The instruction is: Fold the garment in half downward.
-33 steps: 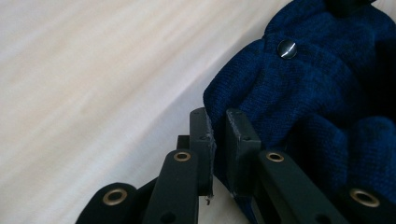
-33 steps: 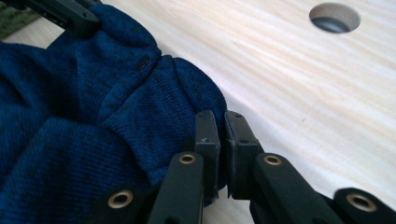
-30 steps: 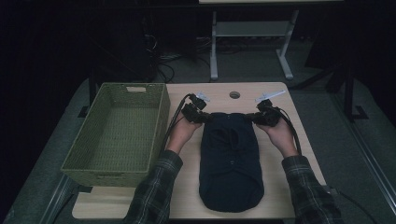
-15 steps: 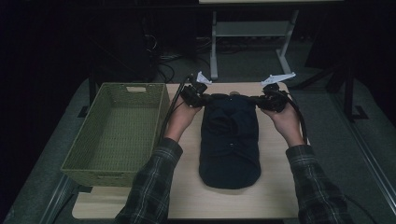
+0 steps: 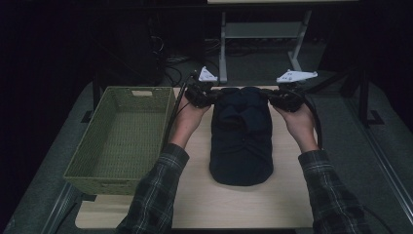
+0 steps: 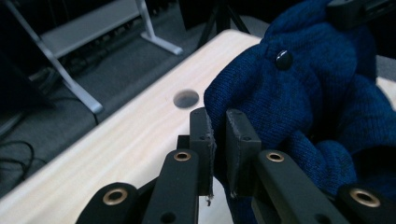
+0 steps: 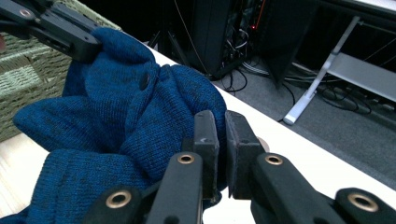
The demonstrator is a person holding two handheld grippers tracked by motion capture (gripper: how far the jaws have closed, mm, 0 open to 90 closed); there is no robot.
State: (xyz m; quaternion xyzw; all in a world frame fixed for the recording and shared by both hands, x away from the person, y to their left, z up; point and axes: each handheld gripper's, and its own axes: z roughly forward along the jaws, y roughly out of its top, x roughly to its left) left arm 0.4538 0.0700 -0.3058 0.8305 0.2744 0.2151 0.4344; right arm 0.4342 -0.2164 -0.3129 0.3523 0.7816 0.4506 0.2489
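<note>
Both grippers pinch the far edge of the dark blue knitted garment [image 5: 242,136]: our left gripper [image 5: 200,95] has its jaws closed down on a fold of knit at the far left corner, and our right gripper [image 5: 284,99] is clamped the same way on the far right corner. We see the garment lying lengthwise down the middle of the wooden table [image 5: 195,204], its far end bunched and raised between the two grippers, a small dark button [image 6: 284,59] showing on the knit. We also see a green woven basket [image 5: 122,141] standing just beside it to the left, near our left forearm.
</note>
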